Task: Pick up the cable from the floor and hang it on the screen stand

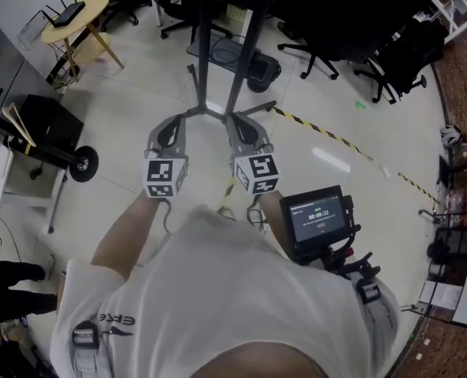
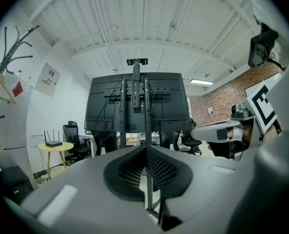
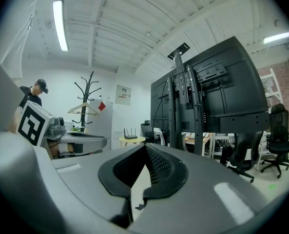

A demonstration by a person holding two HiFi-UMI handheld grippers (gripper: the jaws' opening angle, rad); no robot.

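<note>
Left gripper (image 2: 145, 148): the jaws are pressing fully together and gripping nothing. It is pointing level at the screen stand (image 2: 136, 106), which fills the middle of its view.
Right gripper (image 3: 145, 145): the jaws are meeting at the tips and holding nothing. It is riding just beside the left one.
Cable (image 1: 328, 134): what looks like it is a yellow-and-black striped strand lying on the floor (image 1: 138, 85). It is running from the stand's foot at centre toward the right edge of the head view.
Cable against jaws: it is lying outside both pairs, down on the floor. A short stretch is showing at lower centre, between the two grippers.
</note>
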